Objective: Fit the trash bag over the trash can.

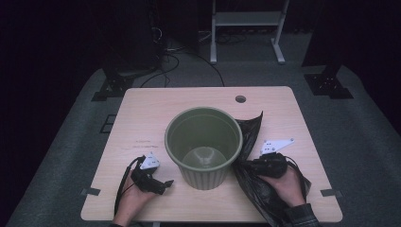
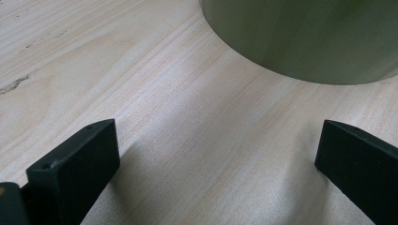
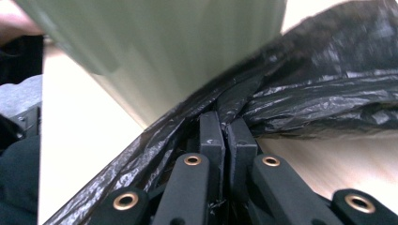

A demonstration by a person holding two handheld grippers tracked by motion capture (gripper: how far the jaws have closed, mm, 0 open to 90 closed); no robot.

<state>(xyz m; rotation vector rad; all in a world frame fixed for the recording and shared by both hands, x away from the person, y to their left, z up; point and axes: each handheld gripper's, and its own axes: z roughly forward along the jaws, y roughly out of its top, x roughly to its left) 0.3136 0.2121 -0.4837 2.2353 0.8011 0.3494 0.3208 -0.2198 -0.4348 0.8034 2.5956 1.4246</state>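
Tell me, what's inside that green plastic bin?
The round green plastic bin looks empty: bare walls and a pale bottom show. Its near inner wall is hidden behind the rim.

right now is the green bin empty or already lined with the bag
Empty and unlined. The green bin stands upright with its bare inside and bottom showing; the black bin bag lies crumpled on the table beside it, pinched by the right gripper.

Dim, dark-edged high view; gripper views brighter, soft shadows, the bin [image 3: 155, 51] blurred close up.
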